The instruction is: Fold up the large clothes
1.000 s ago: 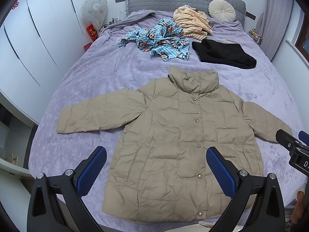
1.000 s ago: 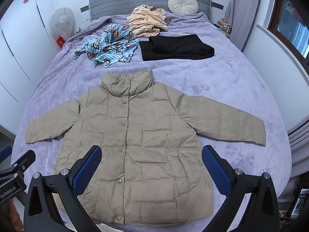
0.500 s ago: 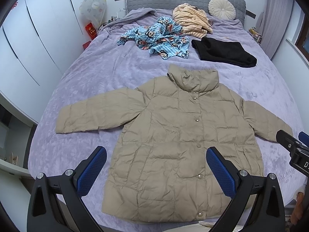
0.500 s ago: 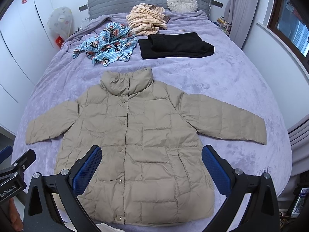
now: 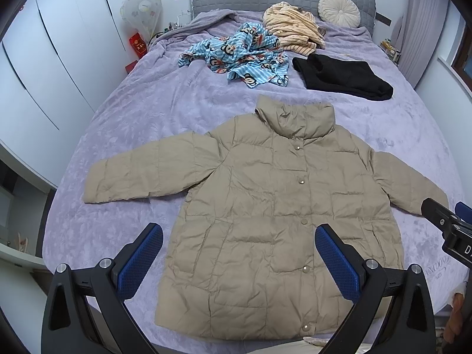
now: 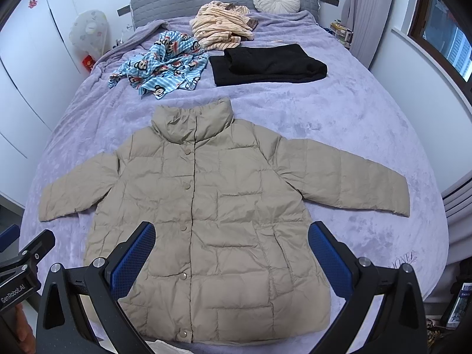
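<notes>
A beige padded jacket (image 5: pixel 277 212) lies flat, front up and buttoned, on the purple bed (image 5: pixel 153 112), with both sleeves spread out and the collar at the far end. It also shows in the right wrist view (image 6: pixel 218 215). My left gripper (image 5: pixel 239 256) is open and empty, held above the jacket's lower hem. My right gripper (image 6: pixel 231 253) is open and empty, also above the lower hem. The right gripper's body (image 5: pixel 445 224) shows at the right edge of the left view.
A blue cartoon-print garment (image 5: pixel 239 56), a striped peach garment (image 5: pixel 292 32) and a folded black garment (image 5: pixel 342 76) lie at the far end of the bed. A round cushion (image 5: pixel 339 13) leans on the grey headboard. White wardrobes (image 5: pixel 44 67) stand left.
Both views have shifted slightly; the jacket sits a little lower and closer in frame. The jacket itself has not moved and both grippers stay open.
</notes>
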Motion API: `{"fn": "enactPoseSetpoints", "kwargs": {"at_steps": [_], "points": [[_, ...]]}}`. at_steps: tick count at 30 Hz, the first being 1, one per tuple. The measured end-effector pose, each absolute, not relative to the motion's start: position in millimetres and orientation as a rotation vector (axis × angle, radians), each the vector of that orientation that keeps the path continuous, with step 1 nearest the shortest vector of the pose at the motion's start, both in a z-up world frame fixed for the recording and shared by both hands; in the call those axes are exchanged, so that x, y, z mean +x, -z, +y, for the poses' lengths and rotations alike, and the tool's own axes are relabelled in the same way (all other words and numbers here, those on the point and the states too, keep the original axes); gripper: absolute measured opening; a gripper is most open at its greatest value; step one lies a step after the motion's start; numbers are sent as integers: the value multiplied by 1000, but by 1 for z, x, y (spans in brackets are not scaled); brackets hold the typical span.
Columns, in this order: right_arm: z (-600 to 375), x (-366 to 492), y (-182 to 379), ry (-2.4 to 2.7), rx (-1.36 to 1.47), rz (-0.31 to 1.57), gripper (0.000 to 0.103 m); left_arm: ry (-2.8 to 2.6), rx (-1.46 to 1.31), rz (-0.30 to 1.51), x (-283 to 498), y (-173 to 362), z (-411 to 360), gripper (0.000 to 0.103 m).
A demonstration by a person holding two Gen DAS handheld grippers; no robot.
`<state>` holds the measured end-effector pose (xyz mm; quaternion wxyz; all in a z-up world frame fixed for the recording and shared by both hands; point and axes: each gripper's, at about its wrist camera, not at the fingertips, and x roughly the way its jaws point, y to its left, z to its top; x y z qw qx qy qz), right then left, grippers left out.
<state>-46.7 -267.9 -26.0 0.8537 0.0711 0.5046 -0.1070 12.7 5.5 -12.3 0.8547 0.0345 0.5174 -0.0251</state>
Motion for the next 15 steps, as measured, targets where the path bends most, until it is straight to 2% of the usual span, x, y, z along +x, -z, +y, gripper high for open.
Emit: {"fn": "enactPoseSetpoints", "kwargs": {"at_steps": [15], "points": [[-269, -43, 26, 222, 151, 1072, 103, 56, 72, 1092, 13, 16, 6, 103]]}}
